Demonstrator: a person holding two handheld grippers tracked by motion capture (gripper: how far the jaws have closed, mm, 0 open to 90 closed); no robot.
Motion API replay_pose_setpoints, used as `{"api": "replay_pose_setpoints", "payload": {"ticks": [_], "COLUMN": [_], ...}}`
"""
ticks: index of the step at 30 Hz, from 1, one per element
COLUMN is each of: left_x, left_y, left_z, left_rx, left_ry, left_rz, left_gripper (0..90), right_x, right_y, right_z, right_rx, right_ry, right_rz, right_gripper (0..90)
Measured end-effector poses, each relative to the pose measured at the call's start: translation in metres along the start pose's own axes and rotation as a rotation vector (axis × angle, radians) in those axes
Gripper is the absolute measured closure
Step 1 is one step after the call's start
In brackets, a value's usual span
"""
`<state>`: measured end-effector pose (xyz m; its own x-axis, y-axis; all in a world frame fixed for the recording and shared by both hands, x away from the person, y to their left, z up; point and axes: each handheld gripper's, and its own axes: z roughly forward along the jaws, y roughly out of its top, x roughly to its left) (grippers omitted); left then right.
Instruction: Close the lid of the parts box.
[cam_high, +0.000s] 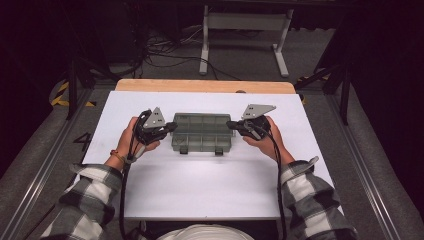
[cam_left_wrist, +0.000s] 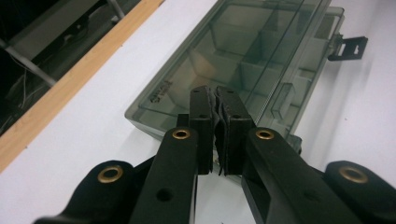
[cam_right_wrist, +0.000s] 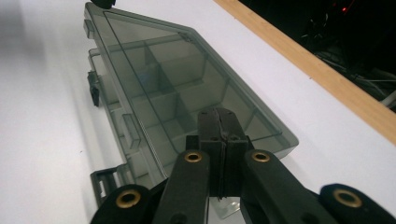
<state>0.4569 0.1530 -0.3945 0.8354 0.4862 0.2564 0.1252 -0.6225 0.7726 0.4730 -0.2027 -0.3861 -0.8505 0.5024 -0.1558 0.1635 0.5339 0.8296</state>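
One white-topped counter (cam_high: 200, 185) with a wooden far edge carried a single smoky-grey, see-through plastic compartment box (cam_high: 201, 132), lying flat at its middle with the lid shut and two black latches (cam_high: 219, 150) on its near side. Two claws flanked it: the left claw (cam_high: 172, 126) clenched on nothing at the box's left end, and the right claw (cam_high: 231, 124) likewise clenched at the right end. Whether either touched the box could not be told.
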Motion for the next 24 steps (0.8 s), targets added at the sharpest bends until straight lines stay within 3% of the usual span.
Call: {"api": "replay_pose_setpoints", "payload": {"ticks": [18, 24], "left_x": [-0.012, -0.017], "left_y": [-0.017, -0.018], "left_z": [0.005, 0.007], "left_rx": [-0.006, 0.009], "left_ry": [-0.013, 0.010], "left_rz": [-0.025, -0.004], "left_gripper": [87.9, 86.9], "right_x": [0.015, 0.018], "right_y": [-0.020, -0.024], "right_z": [0.004, 0.005], "right_rx": [0.028, 0.035], "right_ry": [0.026, 0.032], "right_rz": [0.005, 0.006], "right_gripper": [90.0, 90.0]}}
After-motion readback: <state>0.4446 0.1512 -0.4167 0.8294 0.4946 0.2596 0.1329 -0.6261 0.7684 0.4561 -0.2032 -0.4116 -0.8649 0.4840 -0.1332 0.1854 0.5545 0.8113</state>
